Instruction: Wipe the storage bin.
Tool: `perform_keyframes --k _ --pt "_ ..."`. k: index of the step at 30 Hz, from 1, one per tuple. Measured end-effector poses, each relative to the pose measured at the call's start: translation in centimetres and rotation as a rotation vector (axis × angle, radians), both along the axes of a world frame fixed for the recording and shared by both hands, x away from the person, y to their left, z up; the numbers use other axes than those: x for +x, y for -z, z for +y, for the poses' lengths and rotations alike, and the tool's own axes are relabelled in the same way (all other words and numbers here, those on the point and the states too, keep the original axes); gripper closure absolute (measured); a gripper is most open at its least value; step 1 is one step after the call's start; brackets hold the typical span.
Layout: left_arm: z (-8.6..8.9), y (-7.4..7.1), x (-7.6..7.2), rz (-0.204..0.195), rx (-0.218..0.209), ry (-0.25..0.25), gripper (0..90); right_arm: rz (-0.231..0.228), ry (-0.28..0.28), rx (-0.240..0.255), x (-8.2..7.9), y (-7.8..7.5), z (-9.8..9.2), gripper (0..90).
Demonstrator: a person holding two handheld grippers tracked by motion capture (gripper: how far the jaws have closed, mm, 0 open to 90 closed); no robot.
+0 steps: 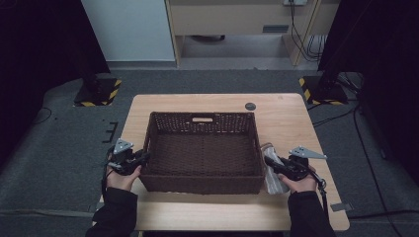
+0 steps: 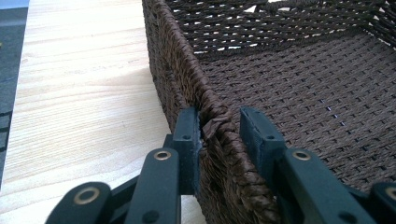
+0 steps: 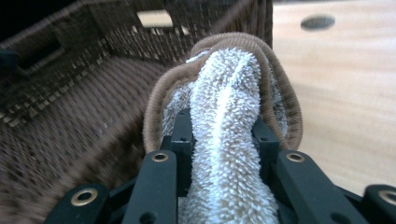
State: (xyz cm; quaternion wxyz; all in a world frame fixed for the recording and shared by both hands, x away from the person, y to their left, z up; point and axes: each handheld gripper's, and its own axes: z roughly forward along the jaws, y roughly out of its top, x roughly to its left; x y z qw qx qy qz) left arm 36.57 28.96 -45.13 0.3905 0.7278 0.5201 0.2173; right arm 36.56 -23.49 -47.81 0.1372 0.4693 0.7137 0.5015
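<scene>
Towel (image 3: 229,140): white terry cloth with a brown ribbed hem that loops over the top of the bunched fold; pale grey-white from the high view (image 1: 272,170).
Towel place: on the table (image 1: 296,123) near its right edge, just beside the basket's right wall, towards the near right corner.
Basket (image 1: 205,185): dark brown woven cord, rectangular, open top, with a cut-out handle slot in the far wall; the bottom is bare weave.
Basket place: middle of the table, its near wall close to the table's near edge.
Left gripper (image 2: 219,135): jaws astride the basket's left wall near its near left corner, one outside, one inside; the outer pad touches the rim cord, and a narrow gap shows at the inner pad.
Right gripper (image 3: 224,135): jaws clamped on the bunched towel, terry bulging up between them.
Hands: left hand (image 1: 123,177) at the table's left edge, right hand (image 1: 299,182) near the right edge, dark sleeves.
Count: one towel, one basket, two grippers, one dark round grommet (image 1: 250,106) near the table's far edge.
</scene>
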Motion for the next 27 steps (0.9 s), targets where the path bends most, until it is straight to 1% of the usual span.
perform_keyframes --k 1,2,3,4,5,9,10,12,14,15,16,17,19,21,23,24,25,26,27 --pt "0.0 0.0 0.1 -0.001 0.003 -0.001 67.8 0.011 0.002 -0.009 0.1 0.4 0.2 70.0" --pt "0.0 0.0 0.2 -0.002 0.002 -0.003 67.9 0.034 0.005 -0.025 0.4 1.0 0.5 70.0" --pt "0.0 0.0 0.3 -0.001 0.001 -0.004 67.9 0.038 0.002 -0.04 0.6 1.3 0.6 70.0" --pt "0.0 0.0 0.3 -0.001 0.001 -0.004 67.9 0.038 0.002 -0.04 0.6 1.3 0.6 70.0" --pt "0.1 0.0 0.5 -0.001 0.001 -0.004 67.9 0.054 0.008 -0.054 1.0 2.0 0.9 70.0" --pt "0.2 0.0 1.0 0.0 0.0 0.002 67.7 0.115 0.013 -0.117 1.7 3.8 1.3 69.8" --pt "0.3 0.0 1.1 -0.001 -0.004 0.003 67.7 0.117 0.016 -0.121 1.9 4.0 1.2 69.8" --pt "0.3 0.1 1.2 -0.001 -0.009 0.004 67.4 0.123 0.021 -0.112 2.0 3.9 1.2 69.8" --pt "0.4 0.1 1.2 -0.001 -0.011 0.007 67.2 0.094 0.018 -0.12 1.7 3.0 0.8 69.8" --pt "0.4 0.1 1.2 -0.002 -0.011 0.008 67.2 0.094 0.018 -0.12 1.7 3.0 0.8 69.8" --pt "0.4 0.1 1.2 -0.003 -0.012 0.009 66.9 0.047 0.039 -0.097 1.4 1.9 0.1 69.8" --pt "0.4 0.1 1.2 -0.004 -0.012 0.009 66.6 0.021 0.054 -0.064 1.2 1.1 -0.3 69.9" --pt "0.5 0.1 1.2 -0.005 -0.017 0.01 66.2 -0.036 0.068 -0.015 0.5 -0.5 -1.1 69.9" --pt "0.5 0.2 1.2 -0.005 -0.027 0.01 65.8 -0.088 0.064 0.023 -0.1 -2.1 -1.7 69.9" --pt "0.5 0.2 1.2 -0.006 -0.024 0.009 65.8 -0.115 0.047 0.068 -0.8 -3.3 -1.8 69.9" --pt "0.5 0.1 1.2 -0.006 -0.02 0.01 65.8 -0.123 0.031 0.082 -1.1 -3.7 -1.7 69.9" --pt "0.5 0.1 1.2 -0.006 -0.019 0.01 65.8 -0.128 0.008 0.087 -1.3 -3.9 -1.5 69.9" --pt "0.5 0.1 1.2 -0.006 -0.019 0.01 65.8 -0.124 -0.006 0.083 -1.5 -4.0 -1.1 69.9" --pt "0.5 0.1 1.2 -0.006 -0.019 0.009 65.8 -0.124 -0.006 0.083 -1.5 -4.0 -1.1 69.9"
